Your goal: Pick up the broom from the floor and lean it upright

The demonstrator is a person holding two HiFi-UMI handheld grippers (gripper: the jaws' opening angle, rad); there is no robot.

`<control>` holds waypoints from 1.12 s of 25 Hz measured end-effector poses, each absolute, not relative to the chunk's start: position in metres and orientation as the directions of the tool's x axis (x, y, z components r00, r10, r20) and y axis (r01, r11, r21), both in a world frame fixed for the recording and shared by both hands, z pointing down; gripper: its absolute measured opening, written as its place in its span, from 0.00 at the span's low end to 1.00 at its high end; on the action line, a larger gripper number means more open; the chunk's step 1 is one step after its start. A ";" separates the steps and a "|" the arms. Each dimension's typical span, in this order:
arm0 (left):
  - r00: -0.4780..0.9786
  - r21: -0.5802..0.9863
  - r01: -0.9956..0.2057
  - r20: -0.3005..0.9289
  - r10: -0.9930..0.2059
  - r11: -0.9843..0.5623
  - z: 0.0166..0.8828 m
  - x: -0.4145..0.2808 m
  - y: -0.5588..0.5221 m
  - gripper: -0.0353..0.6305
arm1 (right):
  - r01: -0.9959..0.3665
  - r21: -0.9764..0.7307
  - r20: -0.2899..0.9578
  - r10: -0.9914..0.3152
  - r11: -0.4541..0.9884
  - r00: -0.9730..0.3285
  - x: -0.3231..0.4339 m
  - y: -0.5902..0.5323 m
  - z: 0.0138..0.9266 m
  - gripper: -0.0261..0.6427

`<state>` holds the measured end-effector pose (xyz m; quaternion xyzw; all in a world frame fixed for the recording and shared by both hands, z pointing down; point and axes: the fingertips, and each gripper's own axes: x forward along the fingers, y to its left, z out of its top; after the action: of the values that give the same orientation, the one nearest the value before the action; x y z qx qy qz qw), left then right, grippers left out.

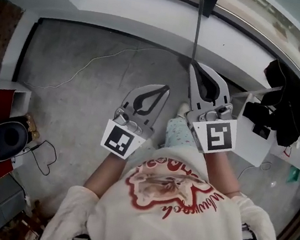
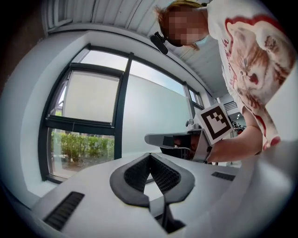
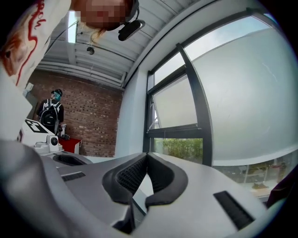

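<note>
- Left gripper (image 1: 166, 89) (image 2: 150, 156), grey metal with black ribbed pads: jaws pressed together at the tips. Its own view shows nothing between them. It is held level and points toward the window wall.
- Right gripper (image 1: 193, 68) (image 3: 146, 156), same build: jaws likewise closed tip to tip, nothing pinched between them. It is level, to the right of the left gripper and slightly ahead of it.
- Each gripper carries a black-and-white square-marker cube at its rear, left (image 1: 120, 139) and right (image 1: 218, 135).
- Thin grey broom handle (image 1: 197, 31): in the head view it reads as a narrow line. It runs from the right gripper's tips up across the white window ledge (image 1: 153, 22) toward the dark window frame (image 1: 211, 0).
- The handle's lower end is hidden behind the right gripper, and the broom head is not made out.
- The head view does not settle whether the handle touches the gripper. The right gripper view shows no handle in the jaws.
- Grey concrete floor (image 1: 85, 101) lies below both grippers.
- Black fabric bundle (image 1: 293, 113) sits at the right by the ledge, with a white box (image 1: 257, 149) just beside it.
- The wearer's white T-shirt with a red print (image 1: 171, 203) fills the lower head view.
- In the right gripper view a second person (image 3: 52, 114) stands well off, in front of a red brick wall (image 3: 93, 125).
</note>
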<state>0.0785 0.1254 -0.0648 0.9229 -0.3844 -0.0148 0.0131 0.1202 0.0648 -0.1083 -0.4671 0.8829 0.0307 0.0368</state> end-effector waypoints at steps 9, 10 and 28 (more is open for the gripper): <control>0.694 0.138 -0.716 0.040 -0.719 -0.684 -0.055 -0.032 0.276 0.08 | -0.775 -0.071 -0.048 -0.778 0.628 -0.626 0.013 0.236 -0.119 0.08; 0.709 0.134 -0.702 0.038 -0.704 -0.700 -0.053 -0.032 0.284 0.08 | -0.783 -0.044 -0.047 -0.784 0.620 -0.619 0.017 0.247 -0.122 0.08; 0.861 0.030 -0.491 -0.140 -0.490 -0.871 -0.127 0.176 0.365 0.08 | -0.891 0.060 -0.088 -0.887 0.449 -0.453 0.215 0.358 -0.154 0.08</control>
<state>0.1759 0.3652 -0.1266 0.9645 -0.2541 -0.0716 -0.0031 0.2150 0.3579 -0.1540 -0.5224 0.8510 0.0488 0.0220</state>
